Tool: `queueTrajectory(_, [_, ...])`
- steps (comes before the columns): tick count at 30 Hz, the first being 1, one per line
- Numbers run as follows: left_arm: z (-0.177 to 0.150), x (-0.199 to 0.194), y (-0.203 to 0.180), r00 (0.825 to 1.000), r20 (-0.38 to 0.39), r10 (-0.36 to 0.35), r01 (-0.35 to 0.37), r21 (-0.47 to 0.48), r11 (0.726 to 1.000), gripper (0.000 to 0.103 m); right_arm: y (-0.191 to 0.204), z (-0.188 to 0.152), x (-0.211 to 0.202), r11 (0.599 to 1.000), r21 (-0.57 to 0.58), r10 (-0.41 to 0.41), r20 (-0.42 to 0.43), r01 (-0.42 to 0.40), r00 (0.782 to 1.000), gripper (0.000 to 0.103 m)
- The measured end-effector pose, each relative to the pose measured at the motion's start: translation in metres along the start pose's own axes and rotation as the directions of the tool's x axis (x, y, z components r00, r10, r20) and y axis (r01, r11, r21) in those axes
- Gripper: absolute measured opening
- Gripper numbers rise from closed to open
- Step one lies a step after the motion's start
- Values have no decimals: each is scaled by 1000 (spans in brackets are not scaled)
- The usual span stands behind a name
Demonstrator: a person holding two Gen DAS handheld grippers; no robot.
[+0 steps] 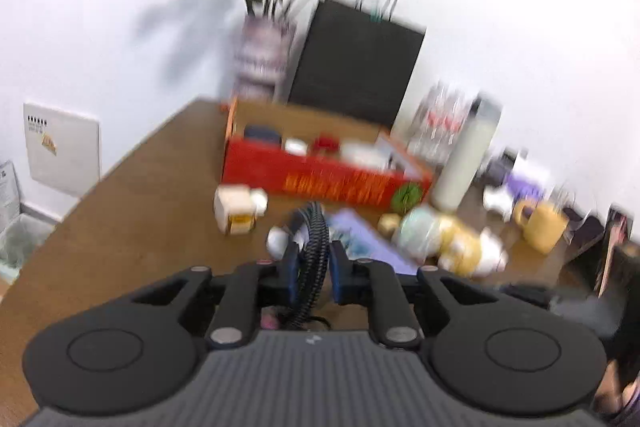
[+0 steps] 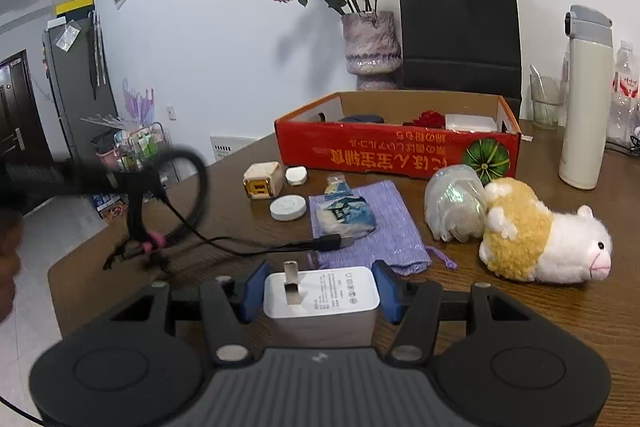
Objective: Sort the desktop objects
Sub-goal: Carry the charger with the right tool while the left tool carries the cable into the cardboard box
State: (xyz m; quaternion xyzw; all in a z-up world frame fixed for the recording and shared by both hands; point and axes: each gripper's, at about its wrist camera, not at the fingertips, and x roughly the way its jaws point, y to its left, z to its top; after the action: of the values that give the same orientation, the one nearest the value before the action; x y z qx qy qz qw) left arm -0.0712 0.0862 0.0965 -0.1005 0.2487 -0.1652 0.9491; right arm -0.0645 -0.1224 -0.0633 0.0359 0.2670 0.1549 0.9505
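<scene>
1. In our right hand, the right gripper (image 2: 318, 293) has its blue pads set against the two sides of a white rectangular plug-in charger block (image 2: 321, 301), prongs up, held low over the brown wooden table (image 2: 560, 311). The pads appear to press its smooth flanks, and we judge the grip narrow enough that a tilt could let the block slide out.

2. In our left hand, the left gripper (image 1: 314, 269) is nearly closed on a black braided cable (image 1: 314, 251), which runs up between the pads. The right wrist view shows that cable looped in the air at the left, with its black plug end (image 2: 332, 242) lying on a lilac knitted pouch (image 2: 376, 227).

3. The risk we see: lifting the loop farther could drag the plug across the pouch and pull along the blue-and-white crumpled packet (image 2: 346, 213) on it.

4. The open red cardboard box (image 2: 400, 155) stands at the back of the table, already holding several small items; we take it as the sorting target. A trailing cable tail could snag on its near wall or sweep the round white puck (image 2: 287, 207) and the cream cube charger (image 2: 262, 181) just in front.

5. The left wrist view is heavily blurred, so we cannot tell how firmly the cable sits. The yellow-and-white plush hamster (image 2: 544, 231) and the tall cream flask (image 2: 584, 99) stand well clear to the right.
</scene>
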Motion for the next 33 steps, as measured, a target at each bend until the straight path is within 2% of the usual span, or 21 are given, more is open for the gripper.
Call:
queueTrajectory(1, [2, -4, 1, 1000, 25, -8, 9, -10, 1000, 11, 2, 2, -1, 1000, -3, -2, 8, 2, 1000, 55])
queueTrajectory(3, [5, -9, 4, 995, 66, -73, 76, -49, 996, 11, 6, 5, -6, 1000, -23, 1, 34, 0, 999, 55])
queueTrajectory(7, [11, -12, 4, 995, 95, -24, 30, -64, 997, 11, 9, 6, -17, 999, -32, -9, 70, 11, 997, 55])
queueTrajectory(10, [14, -12, 10, 994, 111, -11, 18, -68, 998, 10, 9, 3, -17, 999, -38, -23, 61, 25, 998, 55])
queueTrajectory(13, [3, 0, 18, 999, 33, -12, 16, -105, 994, 10, 8, -6, -12, 997, -43, -55, 31, 57, 998, 55])
queueTrajectory(15, [-13, 13, 18, 1000, -17, 21, -22, -98, 995, 11, 7, -16, -9, 996, -47, -74, 2, 74, 997, 55])
queueTrajectory(17, [-29, 21, 16, 996, -41, 75, -78, -61, 995, 11, 7, -24, -14, 994, -50, -93, 27, 95, 995, 55])
queueTrajectory(19, [-38, 31, 13, 979, -85, 187, -187, 8, 982, 13, 9, -27, -16, 993, -64, -101, 21, 102, 995, 54])
queueTrajectory(20, [-41, 36, 15, 972, -114, 208, -207, 14, 978, 14, 9, -28, -16, 991, -79, -109, 10, 109, 994, 54])
queueTrajectory(23, [-50, 41, 20, 972, -156, 175, -178, -8, 984, 13, 8, -40, -13, 990, -82, -115, -34, 112, 993, 54])
queueTrajectory(25, [-55, 44, 19, 968, -150, 201, -203, 0, 979, 13, 4, -46, -9, 992, -54, -116, -51, 113, 992, 54])
queueTrajectory(30, [-55, 24, 7, 985, -60, 162, -161, 26, 987, 11, 6, -47, -8, 990, -69, -126, -42, 123, 991, 54])
queueTrajectory(33, [-40, 6, -8, 989, 23, 147, -147, 37, 988, 10, 11, -39, -19, 988, -94, -124, 16, 125, 992, 54])
